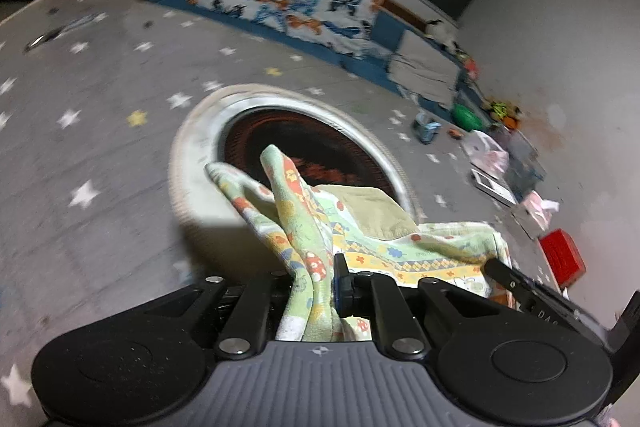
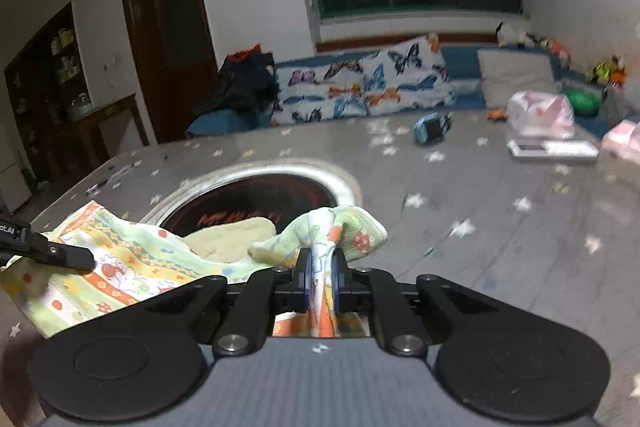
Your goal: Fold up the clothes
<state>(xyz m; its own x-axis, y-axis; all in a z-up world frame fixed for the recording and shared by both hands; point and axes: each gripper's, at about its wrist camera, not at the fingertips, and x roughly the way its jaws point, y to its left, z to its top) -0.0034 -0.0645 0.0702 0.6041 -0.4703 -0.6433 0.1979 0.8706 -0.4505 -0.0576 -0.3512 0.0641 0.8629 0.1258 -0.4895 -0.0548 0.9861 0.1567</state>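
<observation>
Grey star-dotted bedding lies under a soft printed cloth (image 1: 304,227) pinched by both left claw (image 1: 316,291) and right claw (image 2: 322,267).

One printed cloth (image 1: 400,247), one round basket (image 1: 208,147), two grippers (image 2: 322,263).

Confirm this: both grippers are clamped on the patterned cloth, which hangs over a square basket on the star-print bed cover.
One thing is wrong: the basket is round, not square, as the right wrist view shows. The rest holds: the left gripper and the right gripper are both clamped on the patterned cloth, above the star-print bed cover.
</observation>
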